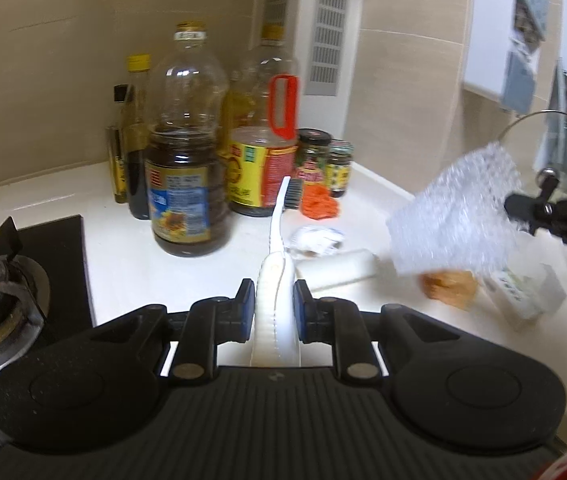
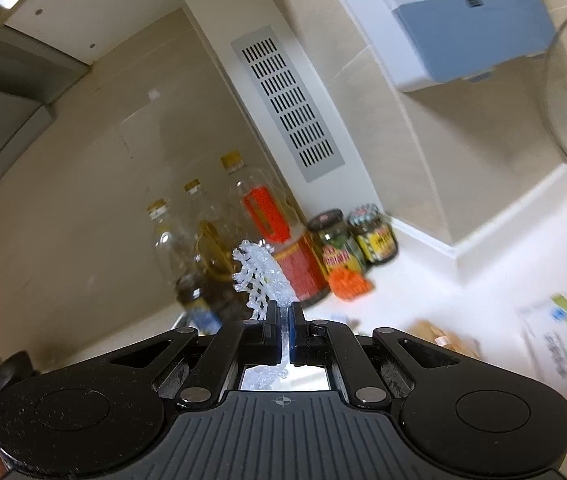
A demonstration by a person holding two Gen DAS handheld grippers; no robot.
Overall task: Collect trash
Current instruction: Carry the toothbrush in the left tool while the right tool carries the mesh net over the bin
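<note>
Right now your left gripper (image 1: 273, 300) has its fingers clamped on the white handle of a toothbrush (image 1: 277, 240), whose bristled head points toward the oil bottles (image 1: 187, 152) at the frame's centre. Your right gripper (image 2: 282, 332) pinches a sheet of bubble wrap (image 2: 261, 276) between nearly closed fingers, and that sheet shows raised above the tabletop (image 1: 123, 264) at the right of the left wrist view. Below it lie a crumpled paper scrap (image 1: 315, 238), a white roll (image 1: 339, 268) and an orange wrapper (image 1: 319, 202) beside the jars (image 1: 325, 160).
</note>
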